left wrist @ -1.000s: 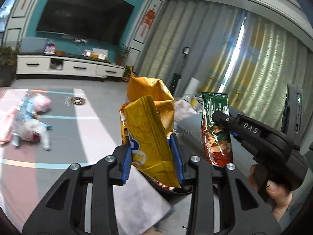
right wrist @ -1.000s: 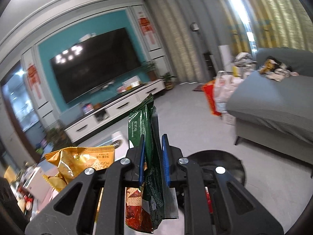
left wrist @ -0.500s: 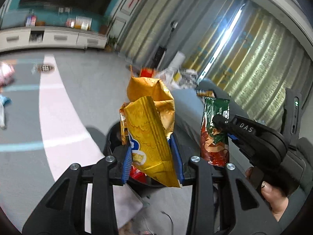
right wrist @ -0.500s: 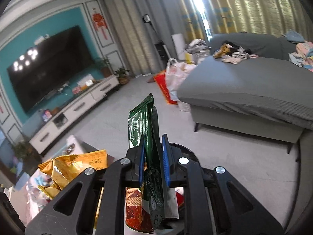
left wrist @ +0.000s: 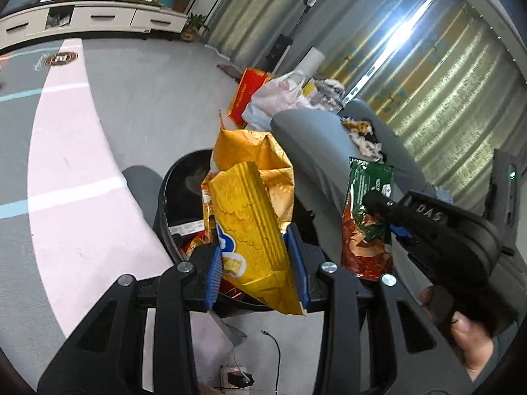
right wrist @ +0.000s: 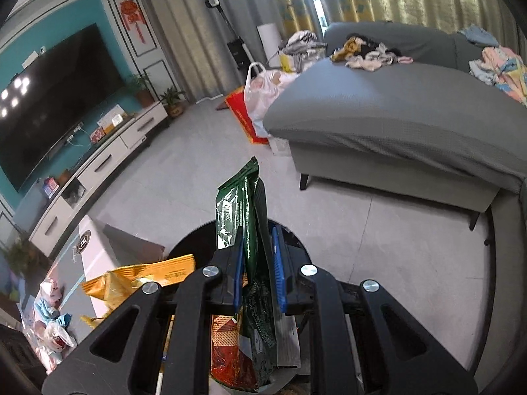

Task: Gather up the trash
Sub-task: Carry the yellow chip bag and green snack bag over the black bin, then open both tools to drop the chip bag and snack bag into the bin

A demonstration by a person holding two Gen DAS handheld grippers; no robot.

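My left gripper [left wrist: 257, 263] is shut on a crumpled yellow chip bag [left wrist: 253, 217] and holds it over a round black trash bin [left wrist: 168, 204] that has wrappers inside. My right gripper [right wrist: 258, 273] is shut on a green and red snack bag [right wrist: 242, 230], also above the bin [right wrist: 194, 240]. In the left wrist view the right gripper [left wrist: 378, 210] sits to the right with the green bag [left wrist: 365, 223]. In the right wrist view the yellow bag [right wrist: 138, 279] shows at lower left.
A grey sofa [right wrist: 395, 108] with clothes on it stands to the right. A red bag [right wrist: 243, 115] and a white plastic bag [right wrist: 263, 89] lie by its end. A white TV cabinet [right wrist: 98, 164] is at the far left. Loose litter [right wrist: 49, 322] lies on the floor.
Both grippers have tilted downward and moved over the black bin with their bags still held. The bin has come into fuller view beneath them.
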